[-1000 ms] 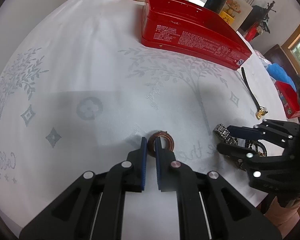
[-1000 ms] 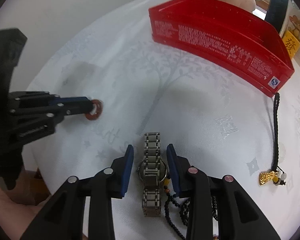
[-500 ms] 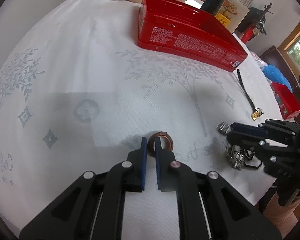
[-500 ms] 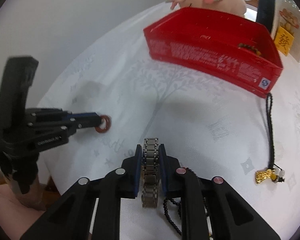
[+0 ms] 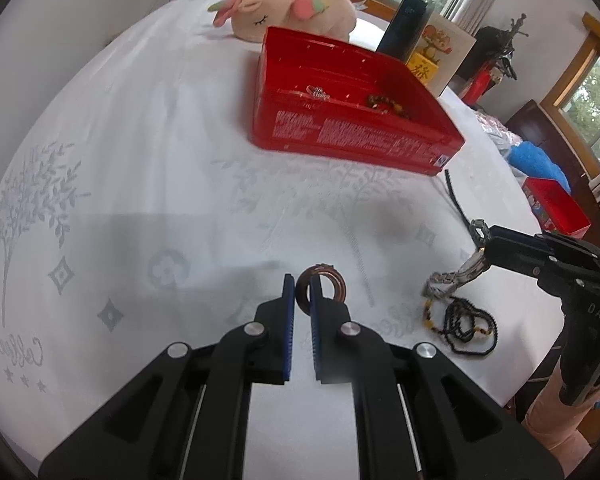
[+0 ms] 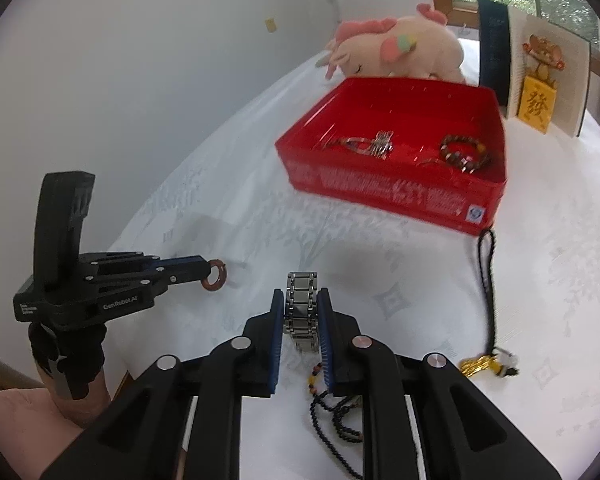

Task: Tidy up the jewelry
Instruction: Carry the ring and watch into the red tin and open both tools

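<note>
My left gripper [image 5: 302,292] is shut on a brown ring [image 5: 325,285], held just above the white tablecloth; the same ring [image 6: 216,275] shows at its tip in the right wrist view. My right gripper [image 6: 300,312] is shut on the silver metal watch [image 6: 300,308], lifted off the cloth with its band hanging down [image 5: 456,276]. A black bead necklace [image 5: 466,326] lies under it. The open red box [image 6: 400,184] sits farther back, with a beaded bracelet [image 6: 464,152] and a silvery piece [image 6: 374,144] inside.
A black cord with a gold charm [image 6: 484,364] lies right of the watch. A pink plush toy [image 6: 400,46], a dark box and a greeting card [image 6: 544,80] stand behind the red box. A smaller red box [image 5: 556,208] sits at the table's right edge.
The right gripper closed on the watch and lifted it off the cloth. Both grippers rose, the left still holding the ring, so the red box's inside has come into view.
</note>
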Demonstrator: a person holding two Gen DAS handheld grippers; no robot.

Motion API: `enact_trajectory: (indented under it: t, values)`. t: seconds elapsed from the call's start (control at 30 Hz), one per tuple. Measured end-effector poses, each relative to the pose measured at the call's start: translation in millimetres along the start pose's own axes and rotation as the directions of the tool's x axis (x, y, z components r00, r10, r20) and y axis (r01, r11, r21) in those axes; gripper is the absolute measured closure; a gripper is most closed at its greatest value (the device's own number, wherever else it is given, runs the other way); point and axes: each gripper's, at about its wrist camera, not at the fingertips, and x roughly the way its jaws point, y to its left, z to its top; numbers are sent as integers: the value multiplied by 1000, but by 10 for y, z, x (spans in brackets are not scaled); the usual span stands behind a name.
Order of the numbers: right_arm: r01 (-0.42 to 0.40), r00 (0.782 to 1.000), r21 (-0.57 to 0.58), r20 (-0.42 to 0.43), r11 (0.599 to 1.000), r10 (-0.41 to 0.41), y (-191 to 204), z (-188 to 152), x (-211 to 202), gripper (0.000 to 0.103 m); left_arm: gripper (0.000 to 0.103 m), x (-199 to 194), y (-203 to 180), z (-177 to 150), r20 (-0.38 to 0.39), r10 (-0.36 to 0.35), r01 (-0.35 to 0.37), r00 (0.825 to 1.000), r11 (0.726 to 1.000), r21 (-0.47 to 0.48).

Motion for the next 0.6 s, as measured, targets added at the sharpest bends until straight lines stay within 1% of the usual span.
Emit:
enact_trajectory:
  t: [0.27, 0.4, 0.5, 0.6]
  values:
    - [28, 998, 13, 52, 1000, -29, -120, 202, -140, 87, 97, -134, -171, 263, 42, -9, 7, 999, 999, 43]
    - [39, 996, 31, 75, 999, -41, -221, 357, -186, 87, 97, -152, -277, 402, 52, -17, 14, 999, 998, 65]
    - [53, 994, 42, 92, 998, -57, -284, 486, -196, 87, 97, -154, -345, 556, 57, -29, 25, 998, 997, 76]
    - [59, 991, 57, 119, 997, -66, -370, 668, -242, 87, 97, -182, -423, 777, 78, -40, 33, 996, 995, 90]
